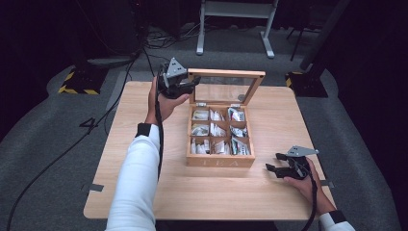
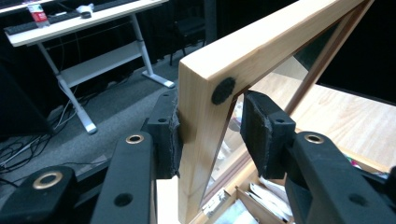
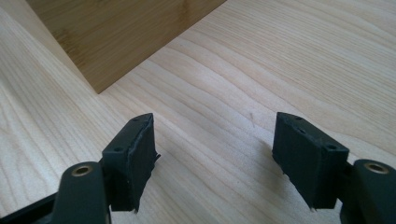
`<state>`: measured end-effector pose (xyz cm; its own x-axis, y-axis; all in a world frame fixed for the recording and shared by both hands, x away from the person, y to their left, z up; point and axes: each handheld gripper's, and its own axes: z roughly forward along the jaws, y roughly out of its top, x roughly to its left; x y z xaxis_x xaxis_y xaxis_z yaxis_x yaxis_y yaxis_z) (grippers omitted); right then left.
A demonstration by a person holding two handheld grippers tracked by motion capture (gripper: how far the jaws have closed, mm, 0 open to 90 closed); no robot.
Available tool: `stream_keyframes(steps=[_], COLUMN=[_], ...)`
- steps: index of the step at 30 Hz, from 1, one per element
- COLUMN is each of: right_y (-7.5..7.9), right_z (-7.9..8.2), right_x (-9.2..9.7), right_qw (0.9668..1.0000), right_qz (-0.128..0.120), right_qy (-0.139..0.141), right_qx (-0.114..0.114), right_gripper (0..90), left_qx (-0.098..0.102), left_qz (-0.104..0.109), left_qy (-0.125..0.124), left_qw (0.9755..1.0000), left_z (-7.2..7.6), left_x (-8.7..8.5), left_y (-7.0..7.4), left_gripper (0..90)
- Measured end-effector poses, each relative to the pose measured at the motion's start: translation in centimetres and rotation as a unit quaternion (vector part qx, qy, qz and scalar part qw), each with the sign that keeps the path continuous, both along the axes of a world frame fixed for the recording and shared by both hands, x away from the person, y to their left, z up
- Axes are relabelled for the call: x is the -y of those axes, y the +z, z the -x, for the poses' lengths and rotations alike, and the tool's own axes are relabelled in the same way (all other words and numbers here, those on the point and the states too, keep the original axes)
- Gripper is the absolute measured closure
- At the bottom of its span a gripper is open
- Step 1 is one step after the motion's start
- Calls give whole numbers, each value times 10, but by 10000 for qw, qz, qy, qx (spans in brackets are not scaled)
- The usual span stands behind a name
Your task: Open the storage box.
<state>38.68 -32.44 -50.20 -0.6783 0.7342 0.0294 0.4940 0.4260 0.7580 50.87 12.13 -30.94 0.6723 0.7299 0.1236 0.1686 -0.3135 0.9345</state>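
Two pads of the left gripper clamp the raised lid; the right gripper gapes beside the box.

A light wooden table carries an open tea box.

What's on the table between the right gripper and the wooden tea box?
Nothing: in the high view, bare tabletop separates the right gripper from the tea box; the right gripper view shows bare wood too.

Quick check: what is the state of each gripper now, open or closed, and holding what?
Left gripper: closed on the corner of the tea box lid, which stands raised.
Right gripper: open, holding nothing, low over the table.
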Motion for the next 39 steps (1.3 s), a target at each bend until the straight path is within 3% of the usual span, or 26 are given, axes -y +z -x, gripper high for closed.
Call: stream_keyframes(steps=[12,31,39], right_y=[-1,-1,-1], right_z=[0,1,1], right_x=[-2,-3,-3], right_qw=[9999,9998,9998], right_qz=[114,143,139], right_qy=[-84,-132,-125], right_qx=[44,58,50], right_gripper=[299,298,295], left_qx=[-26,-136,-197], left_qz=[-24,198,82], left_qy=[281,571,691], left_qw=[9996,9981,9974], left_z=[-18,-52,-60], left_x=[5,10,11], left_y=[4,1,-3], left_gripper=[570,540,561])
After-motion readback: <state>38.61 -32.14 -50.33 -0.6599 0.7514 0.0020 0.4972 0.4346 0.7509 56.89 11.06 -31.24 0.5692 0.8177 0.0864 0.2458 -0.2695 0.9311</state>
